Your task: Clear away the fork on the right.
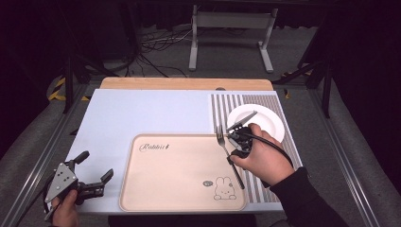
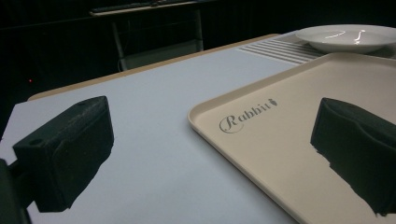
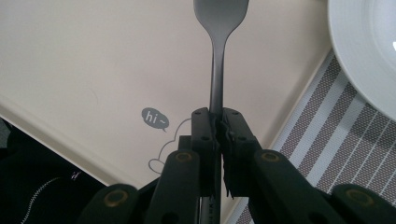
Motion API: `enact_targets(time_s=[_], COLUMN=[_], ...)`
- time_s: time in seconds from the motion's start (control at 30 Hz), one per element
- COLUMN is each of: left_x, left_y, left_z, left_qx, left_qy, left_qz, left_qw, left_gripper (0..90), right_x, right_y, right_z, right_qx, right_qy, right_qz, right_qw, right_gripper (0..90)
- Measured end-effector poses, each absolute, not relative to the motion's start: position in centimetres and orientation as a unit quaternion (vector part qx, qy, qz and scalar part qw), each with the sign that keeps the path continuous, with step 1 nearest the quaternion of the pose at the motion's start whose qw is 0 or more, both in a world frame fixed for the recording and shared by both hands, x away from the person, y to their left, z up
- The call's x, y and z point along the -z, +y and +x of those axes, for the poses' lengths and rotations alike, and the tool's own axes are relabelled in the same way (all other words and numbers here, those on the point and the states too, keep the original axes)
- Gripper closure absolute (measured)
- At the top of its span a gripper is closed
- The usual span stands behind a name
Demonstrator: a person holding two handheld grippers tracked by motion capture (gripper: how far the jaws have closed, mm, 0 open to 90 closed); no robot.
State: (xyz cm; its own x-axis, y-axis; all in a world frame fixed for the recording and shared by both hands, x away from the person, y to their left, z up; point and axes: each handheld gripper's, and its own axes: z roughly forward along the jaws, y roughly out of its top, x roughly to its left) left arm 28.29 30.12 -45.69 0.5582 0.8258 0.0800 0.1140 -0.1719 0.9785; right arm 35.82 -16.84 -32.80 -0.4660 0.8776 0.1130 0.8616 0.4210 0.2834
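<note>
High view, fork (image 1: 230, 153): it lay slanted across the right edge of the tray (image 1: 142, 189), prongs away from the person, handle over the striped placemat (image 1: 265, 101).
High view, right gripper (image 1: 239, 137): it sat on the fork just right of the tray, below the white plate (image 1: 272, 118).
High view, left gripper (image 1: 97, 172): it was left of the tray's near corner, jaws spread, nothing between them.
Left gripper view, tray: it was cream, with "Rabbit" printed; the black jaws stood wide apart over its edge.
Right gripper view, fork (image 3: 219, 70): dark grey, thin neck; the jaws were pressed together, pinching the handle. The prongs were cut off by the frame.
Handling: probably metal, so stiff, light and slippery; a grip at mid-handle seemed best against swinging.
</note>
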Motion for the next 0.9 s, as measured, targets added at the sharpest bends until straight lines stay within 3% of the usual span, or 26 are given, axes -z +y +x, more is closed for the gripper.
enact_targets(time_s=[0.9], left_x=[45.6], left_y=[30.2], left_z=[28.3], left_qx=[-0.325], left_qy=[0.34], left_qz=[0.691], left_qw=[0.549], left_gripper=[0.1], right_x=[36.3], right_y=[-14.8], right_z=[36.4], right_qx=[-0.138], right_qy=[0.791], right_qz=[0.596], right_qw=[-0.002], right_gripper=[84.6])
